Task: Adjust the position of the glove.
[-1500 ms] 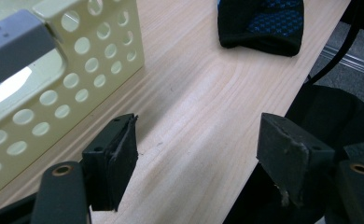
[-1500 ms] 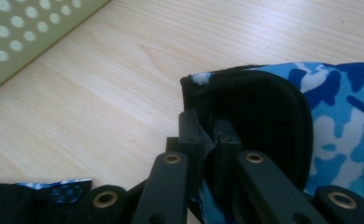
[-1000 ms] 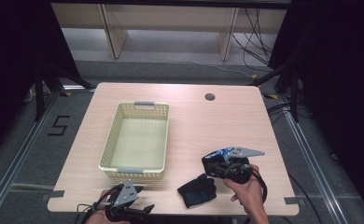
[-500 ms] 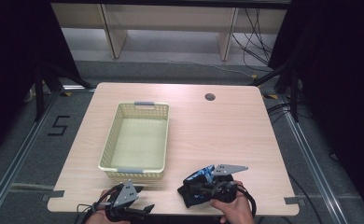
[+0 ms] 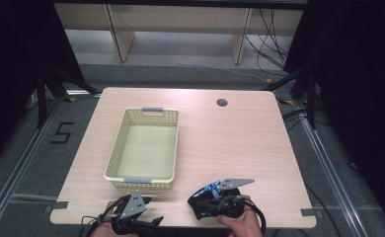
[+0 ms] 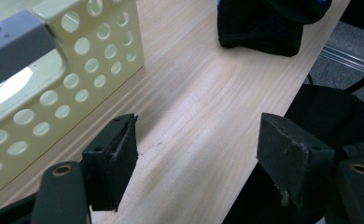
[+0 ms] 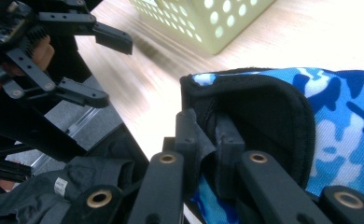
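A cloth (image 5: 205, 193) with blue camouflage print and a black lining lies bunched at the table's front edge. My right gripper (image 5: 202, 205) is shut on it. In the right gripper view the pads (image 7: 227, 140) pinch the black hem of the cloth (image 7: 329, 107). My left gripper (image 5: 155, 221) rests at the front edge just below the basket and stands open; nothing sits between its jaws (image 6: 199, 154) over bare wood. The cloth's black side (image 6: 259, 28) shows beyond them. The left gripper (image 7: 110, 70) is also seen from the right one, jaws apart.
A pale yellow perforated basket (image 5: 115, 153) with grey handles stands on the left half of the wooden table (image 5: 240, 143); its wall (image 6: 77, 70) is close to my left gripper. A round cable hole (image 5: 222, 102) lies at the back. Dark floor surrounds the table.
My right gripper has come down and to the left toward the front edge, carrying the cloth, which now bunches on the table. The left gripper has stayed put.
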Tool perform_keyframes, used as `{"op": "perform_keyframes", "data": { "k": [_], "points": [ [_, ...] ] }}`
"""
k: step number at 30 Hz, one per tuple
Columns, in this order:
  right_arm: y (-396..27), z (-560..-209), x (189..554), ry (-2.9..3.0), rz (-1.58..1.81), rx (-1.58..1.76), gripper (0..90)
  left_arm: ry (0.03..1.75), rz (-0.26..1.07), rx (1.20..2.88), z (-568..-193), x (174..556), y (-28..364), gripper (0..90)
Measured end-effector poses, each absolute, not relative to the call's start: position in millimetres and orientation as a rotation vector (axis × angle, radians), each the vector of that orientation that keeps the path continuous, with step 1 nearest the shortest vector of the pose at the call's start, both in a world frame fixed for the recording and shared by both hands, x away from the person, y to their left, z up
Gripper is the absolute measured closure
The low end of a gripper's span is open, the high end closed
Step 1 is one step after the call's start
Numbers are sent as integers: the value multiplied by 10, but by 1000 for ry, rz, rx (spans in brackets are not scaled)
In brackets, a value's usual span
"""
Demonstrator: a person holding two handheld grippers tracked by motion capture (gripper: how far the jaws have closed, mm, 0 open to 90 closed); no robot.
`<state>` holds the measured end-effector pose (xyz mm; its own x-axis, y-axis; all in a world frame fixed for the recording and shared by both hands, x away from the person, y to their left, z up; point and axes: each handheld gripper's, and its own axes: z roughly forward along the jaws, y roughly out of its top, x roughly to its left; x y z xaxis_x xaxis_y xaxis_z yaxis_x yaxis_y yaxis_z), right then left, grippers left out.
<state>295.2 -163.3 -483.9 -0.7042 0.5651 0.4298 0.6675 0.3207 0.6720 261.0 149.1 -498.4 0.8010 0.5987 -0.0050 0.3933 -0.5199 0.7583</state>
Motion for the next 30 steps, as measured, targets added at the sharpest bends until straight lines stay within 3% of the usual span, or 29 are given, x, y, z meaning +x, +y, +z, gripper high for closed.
{"op": "perform_keyframes", "data": {
  "k": [14, 18, 19, 26, 30],
  "points": [
    [-1601, -4993, 2989, -2511, -1245, -1140, 732, 701, 329, 2201, -4987, 2613, 1492, 285],
    [-1579, -4970, 2974, -2528, -1230, -1149, 636, 719, 312, 2190, -5004, 2597, 1470, 284],
    [-1578, -4940, 2972, -2523, -1246, -1154, 571, 712, 316, 2190, -5008, 2600, 1471, 284],
    [-1618, -4825, 2981, -2540, -1241, -1187, 466, 722, 316, 2198, -5010, 2605, 1469, 284],
    [-1671, -4689, 2969, -2541, -1279, -1180, 450, 703, 317, 2205, -5006, 2607, 1472, 284]
  ]
}}
